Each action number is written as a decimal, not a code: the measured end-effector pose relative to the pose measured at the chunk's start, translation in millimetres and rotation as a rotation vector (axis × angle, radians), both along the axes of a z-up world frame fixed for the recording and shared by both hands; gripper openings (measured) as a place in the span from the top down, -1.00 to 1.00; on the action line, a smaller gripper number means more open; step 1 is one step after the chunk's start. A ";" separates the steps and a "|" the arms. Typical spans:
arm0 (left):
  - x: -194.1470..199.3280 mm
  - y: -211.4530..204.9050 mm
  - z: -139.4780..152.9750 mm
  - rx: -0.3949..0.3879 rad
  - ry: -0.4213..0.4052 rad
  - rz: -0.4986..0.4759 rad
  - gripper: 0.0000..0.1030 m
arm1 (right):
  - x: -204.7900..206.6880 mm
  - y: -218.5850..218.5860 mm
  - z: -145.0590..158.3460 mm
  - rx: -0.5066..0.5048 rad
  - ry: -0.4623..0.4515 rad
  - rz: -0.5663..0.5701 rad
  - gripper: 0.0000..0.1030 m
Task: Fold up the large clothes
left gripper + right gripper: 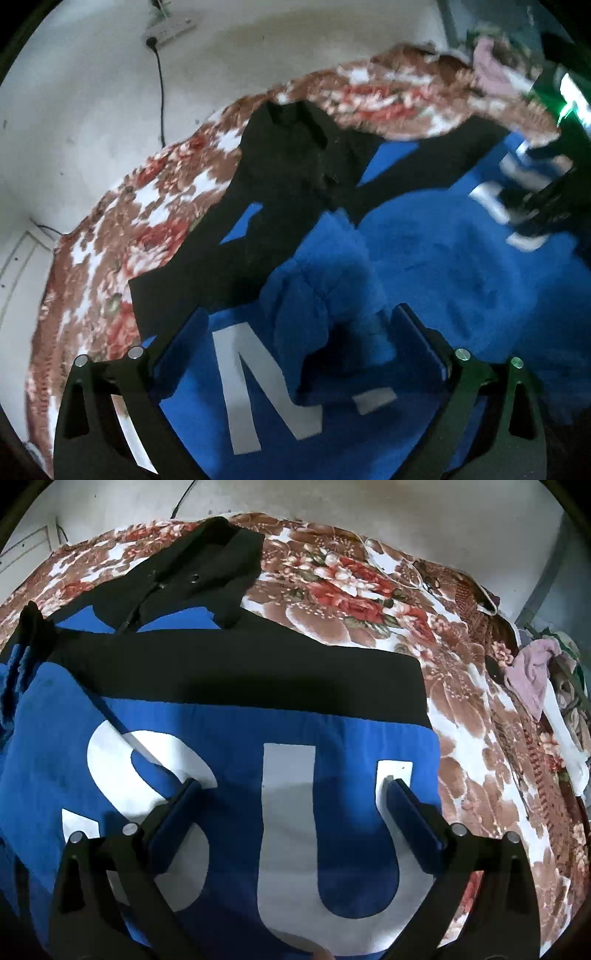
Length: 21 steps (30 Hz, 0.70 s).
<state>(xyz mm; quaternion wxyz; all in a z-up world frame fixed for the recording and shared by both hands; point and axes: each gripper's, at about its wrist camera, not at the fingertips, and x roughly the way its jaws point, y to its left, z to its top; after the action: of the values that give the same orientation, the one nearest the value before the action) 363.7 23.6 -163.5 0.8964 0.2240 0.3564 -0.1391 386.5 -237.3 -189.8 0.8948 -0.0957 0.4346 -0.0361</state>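
Blue fleece sleeve [328,295] lies bunched between the parted, empty fingers of the left claw [299,339], its length running ahead over the hoodie [229,738], while the right claw [293,797], also apart, hovers over the flat lettered chest.

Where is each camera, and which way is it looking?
Left wrist: rides the left claw, looking across bunched blue sleeve fabric toward the wall; open fingers show.
Right wrist: rides the right claw, looking down at white letters on the hoodie; open fingers show.
Shared: the blue-and-black hoodie and floral blanket.
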 end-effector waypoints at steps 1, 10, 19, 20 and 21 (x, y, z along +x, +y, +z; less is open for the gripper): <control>-1.5 -1.8 -0.2 -0.009 0.005 -0.013 -0.71 | 1.5 0.6 0.4 0.000 -0.004 0.002 -0.92; 0.4 -31.4 -8.5 0.099 -0.047 -0.003 -0.76 | 1.3 -2.0 -2.9 0.018 -0.034 -0.001 -0.93; 28.6 -16.4 -7.2 0.098 0.005 0.129 0.09 | 1.3 -4.4 -2.5 0.039 -0.028 0.004 -0.93; 27.5 -14.1 -5.4 0.086 0.005 0.132 0.13 | 1.1 -4.8 -2.8 0.041 -0.028 0.005 -0.93; 25.3 -10.2 -1.9 0.062 0.007 0.141 0.16 | 1.1 -5.5 -3.0 0.043 -0.027 0.005 -0.93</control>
<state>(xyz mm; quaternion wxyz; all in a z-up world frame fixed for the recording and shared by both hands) 389.0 13.4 -165.4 0.8952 0.2257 0.3786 -0.0654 387.5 -242.8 -192.8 0.9025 -0.0770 0.4229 -0.0256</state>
